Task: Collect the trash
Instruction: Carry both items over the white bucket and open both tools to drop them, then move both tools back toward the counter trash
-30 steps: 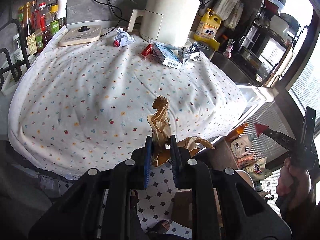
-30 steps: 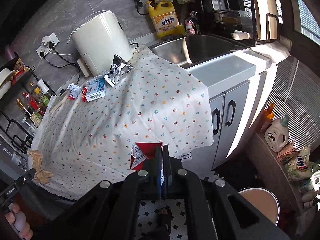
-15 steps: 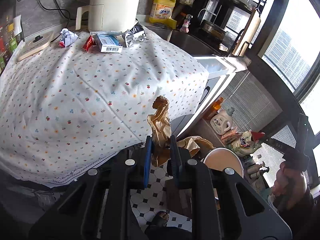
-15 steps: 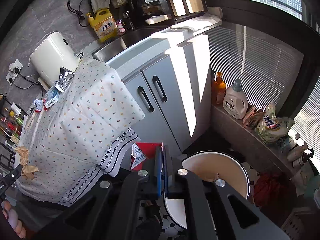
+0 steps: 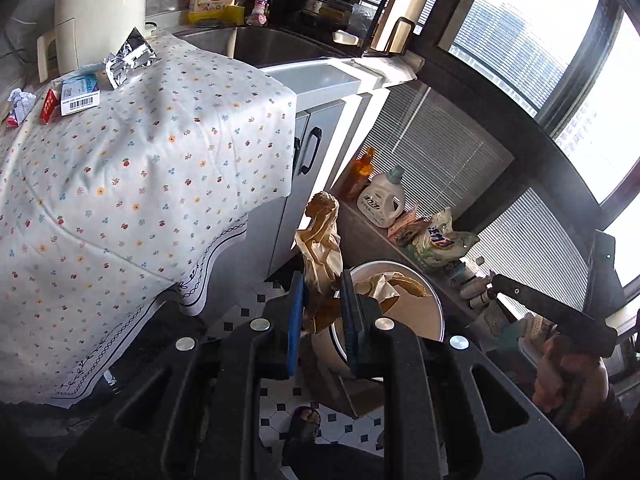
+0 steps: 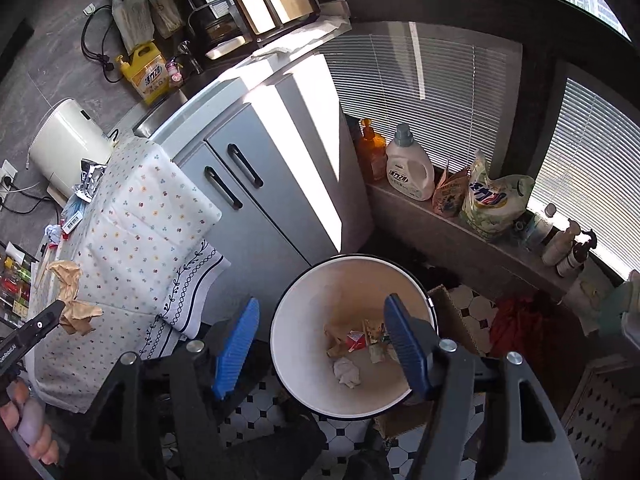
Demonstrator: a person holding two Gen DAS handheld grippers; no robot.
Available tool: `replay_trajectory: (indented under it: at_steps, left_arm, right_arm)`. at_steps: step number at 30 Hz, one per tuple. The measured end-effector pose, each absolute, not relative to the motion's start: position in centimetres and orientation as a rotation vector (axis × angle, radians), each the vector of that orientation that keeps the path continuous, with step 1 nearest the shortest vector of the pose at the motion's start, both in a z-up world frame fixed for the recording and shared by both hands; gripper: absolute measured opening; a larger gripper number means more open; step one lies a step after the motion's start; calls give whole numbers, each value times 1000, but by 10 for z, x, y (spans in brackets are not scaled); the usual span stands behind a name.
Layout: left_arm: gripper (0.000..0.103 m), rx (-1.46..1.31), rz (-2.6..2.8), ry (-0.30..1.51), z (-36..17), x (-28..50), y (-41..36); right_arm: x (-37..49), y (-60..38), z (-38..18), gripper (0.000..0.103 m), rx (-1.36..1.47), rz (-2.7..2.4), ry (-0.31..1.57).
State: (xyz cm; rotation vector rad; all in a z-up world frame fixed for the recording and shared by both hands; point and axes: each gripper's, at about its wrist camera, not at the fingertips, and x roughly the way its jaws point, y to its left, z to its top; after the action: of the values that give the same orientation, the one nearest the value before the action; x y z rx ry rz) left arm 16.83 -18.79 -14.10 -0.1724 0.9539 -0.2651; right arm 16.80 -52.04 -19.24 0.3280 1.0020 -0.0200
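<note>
My left gripper (image 5: 322, 300) is shut on a crumpled brown paper (image 5: 322, 240) and holds it beside the white round bin (image 5: 434, 320) on the floor. It also shows in the right wrist view (image 6: 72, 300). My right gripper (image 6: 320, 336) is open and empty, right above the bin (image 6: 316, 292). A red and white carton (image 6: 356, 340) and other scraps lie at the bin's bottom. More trash lies on the flowered tablecloth (image 5: 120, 160): a foil wrapper (image 5: 128, 60), a blue and white box (image 5: 80, 94), a red pack (image 5: 49, 106), a crumpled wrapper (image 5: 18, 106).
Grey cabinet doors (image 6: 248, 200) stand left of the bin. A low ledge holds a detergent bottle (image 6: 410, 168), an orange bottle (image 6: 370, 152) and bags (image 6: 492, 200). A cardboard box (image 6: 448, 304) lies by the bin. A white appliance (image 5: 96, 12) and a sink (image 5: 272, 44) are behind.
Both grippers swung from the table toward the floor bin. My right gripper opened and the red and white carton dropped into the bin. The left keeps its hold on the brown paper.
</note>
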Motion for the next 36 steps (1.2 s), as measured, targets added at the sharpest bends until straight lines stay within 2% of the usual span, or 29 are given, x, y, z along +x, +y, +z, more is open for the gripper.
replay_trajectory:
  at_steps: [20, 23, 25, 27, 28, 34, 36]
  left_arm:
    - [20, -26, -606, 1161, -203, 201, -349]
    - [24, 1, -635, 1187, -211, 202, -362]
    - [35, 7, -651, 1207, -216, 202, -367]
    - [51, 6, -656, 1207, -217, 202, -367]
    - [54, -4, -662, 1204, -216, 203, -366]
    - [58, -20, -605, 1174, -205, 211, -345]
    - [65, -25, -569, 1147, -197, 215, -333]
  right_arm:
    - [100, -598, -191, 65, 427, -215, 1012]
    - [96, -604, -194, 65, 437, -231, 1015]
    - [95, -606, -195, 65, 443, -237, 1016]
    - [95, -607, -196, 65, 448, -240, 1018]
    - [96, -606, -197, 65, 450, -240, 1020]
    - [108, -596, -198, 65, 441, -211, 1029]
    - [116, -590, -196, 68, 428, -191, 1028]
